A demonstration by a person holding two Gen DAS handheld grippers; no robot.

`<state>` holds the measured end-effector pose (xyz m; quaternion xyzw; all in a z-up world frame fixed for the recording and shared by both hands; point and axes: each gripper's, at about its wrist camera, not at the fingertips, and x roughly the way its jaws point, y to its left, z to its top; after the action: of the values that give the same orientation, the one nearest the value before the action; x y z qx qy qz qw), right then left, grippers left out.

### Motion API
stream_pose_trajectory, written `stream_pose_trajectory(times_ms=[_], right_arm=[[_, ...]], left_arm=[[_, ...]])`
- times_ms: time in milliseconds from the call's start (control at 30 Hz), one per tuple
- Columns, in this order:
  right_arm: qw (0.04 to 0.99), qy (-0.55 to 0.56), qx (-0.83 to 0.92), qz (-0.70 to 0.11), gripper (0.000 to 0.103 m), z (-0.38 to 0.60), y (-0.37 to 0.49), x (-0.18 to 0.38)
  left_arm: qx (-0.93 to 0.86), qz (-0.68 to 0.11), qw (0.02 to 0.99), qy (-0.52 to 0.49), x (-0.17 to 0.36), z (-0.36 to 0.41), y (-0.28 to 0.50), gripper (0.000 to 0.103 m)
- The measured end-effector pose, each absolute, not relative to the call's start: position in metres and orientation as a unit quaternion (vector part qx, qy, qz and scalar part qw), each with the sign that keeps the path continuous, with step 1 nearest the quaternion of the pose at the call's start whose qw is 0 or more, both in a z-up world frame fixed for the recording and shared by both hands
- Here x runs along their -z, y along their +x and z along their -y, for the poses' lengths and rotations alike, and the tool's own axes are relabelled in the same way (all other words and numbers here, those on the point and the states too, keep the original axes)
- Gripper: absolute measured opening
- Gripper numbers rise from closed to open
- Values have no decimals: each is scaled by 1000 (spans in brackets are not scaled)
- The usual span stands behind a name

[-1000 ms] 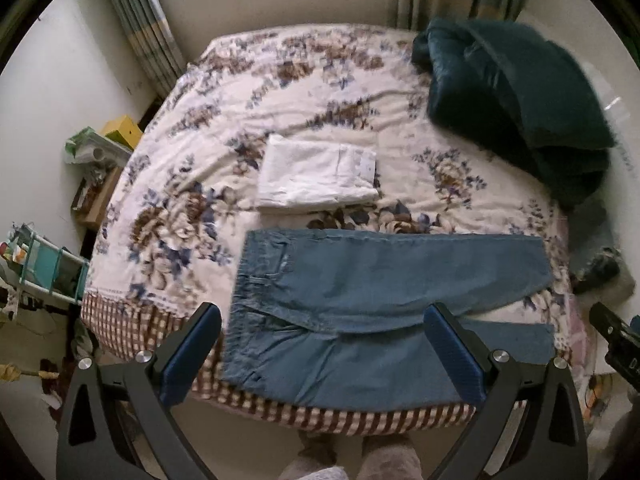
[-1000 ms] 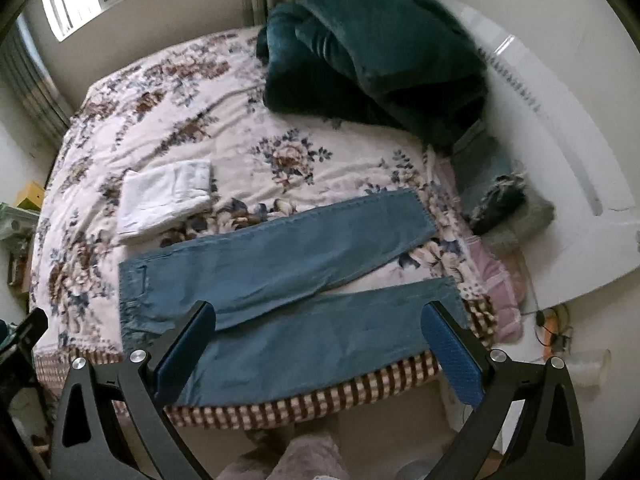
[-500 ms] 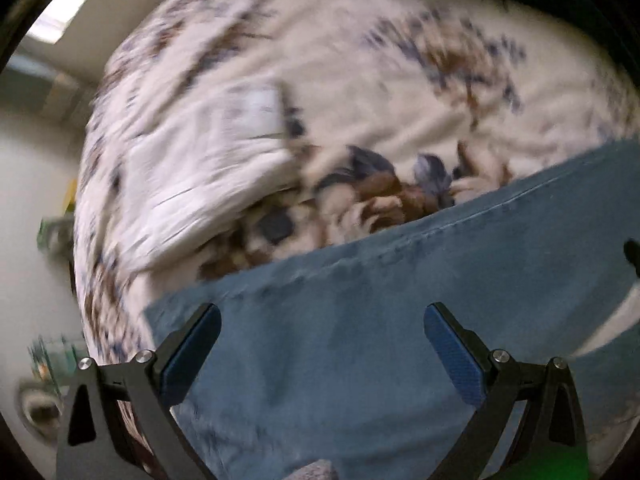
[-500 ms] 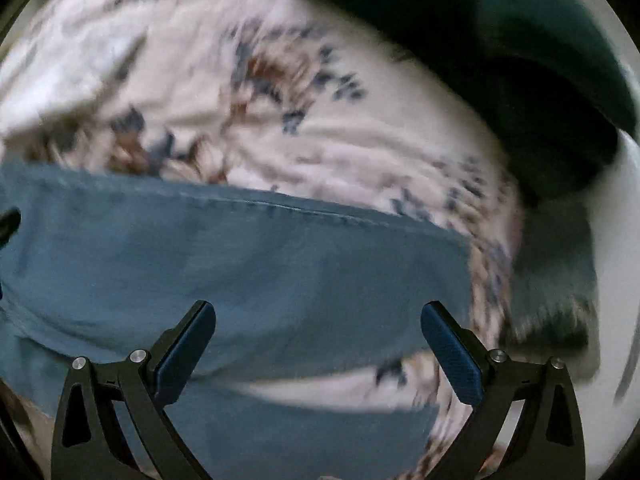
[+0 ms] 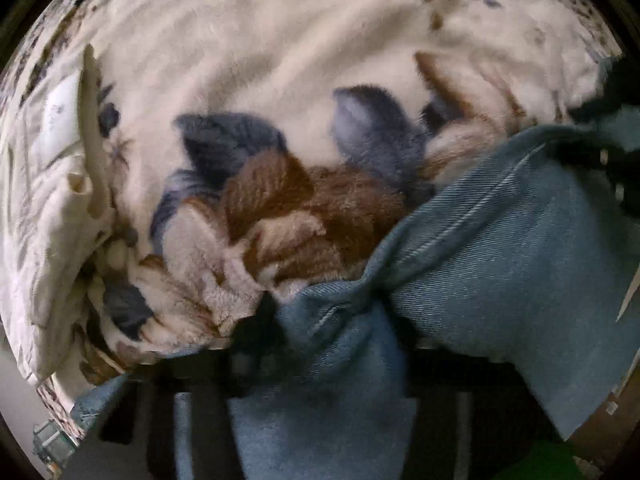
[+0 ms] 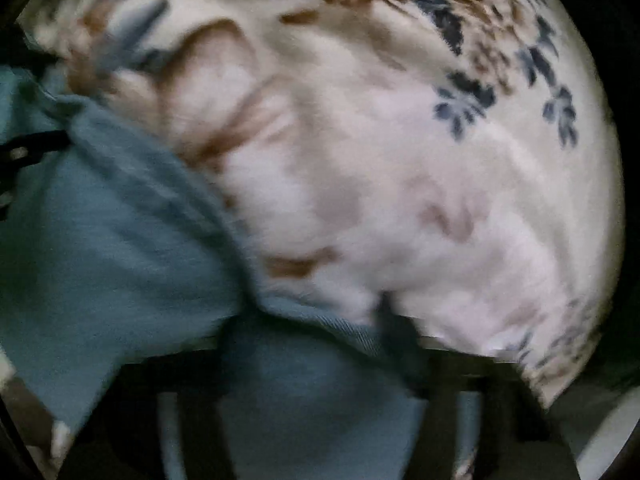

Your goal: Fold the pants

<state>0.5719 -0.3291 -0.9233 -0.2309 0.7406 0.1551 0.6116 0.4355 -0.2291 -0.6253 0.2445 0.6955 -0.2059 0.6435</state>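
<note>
The blue denim pants (image 5: 500, 260) lie on the floral blanket (image 5: 260, 80). My left gripper (image 5: 332, 328) points down at their far edge, its jaws closing, with a bunched fold of denim pinched between the dark fingers (image 5: 256, 320). In the blurred right wrist view the pants (image 6: 100, 240) fill the lower left. My right gripper (image 6: 312, 332) is closing too, and the pants' edge is caught between its fingers (image 6: 394, 320). Each gripper shows dark at the other view's side edge.
A folded white garment (image 5: 52, 184) lies on the blanket just left of the left gripper. Floral blanket (image 6: 400, 160) stretches beyond the pants' edge. The bed's edge and a strip of floor (image 5: 48, 440) show at the lower left.
Both grippers came down from high over the bed to the far edge of the pants. Their jaws, wide before, have closed in on denim, which now bunches between the fingers.
</note>
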Motion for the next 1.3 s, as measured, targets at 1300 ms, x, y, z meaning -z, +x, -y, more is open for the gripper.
stream_pose_trajectory(times_ms=[1300], right_arm=[[682, -10, 37, -730, 13, 319, 190, 852]], left_arm=[[26, -759, 651, 14, 648, 196, 139, 5]])
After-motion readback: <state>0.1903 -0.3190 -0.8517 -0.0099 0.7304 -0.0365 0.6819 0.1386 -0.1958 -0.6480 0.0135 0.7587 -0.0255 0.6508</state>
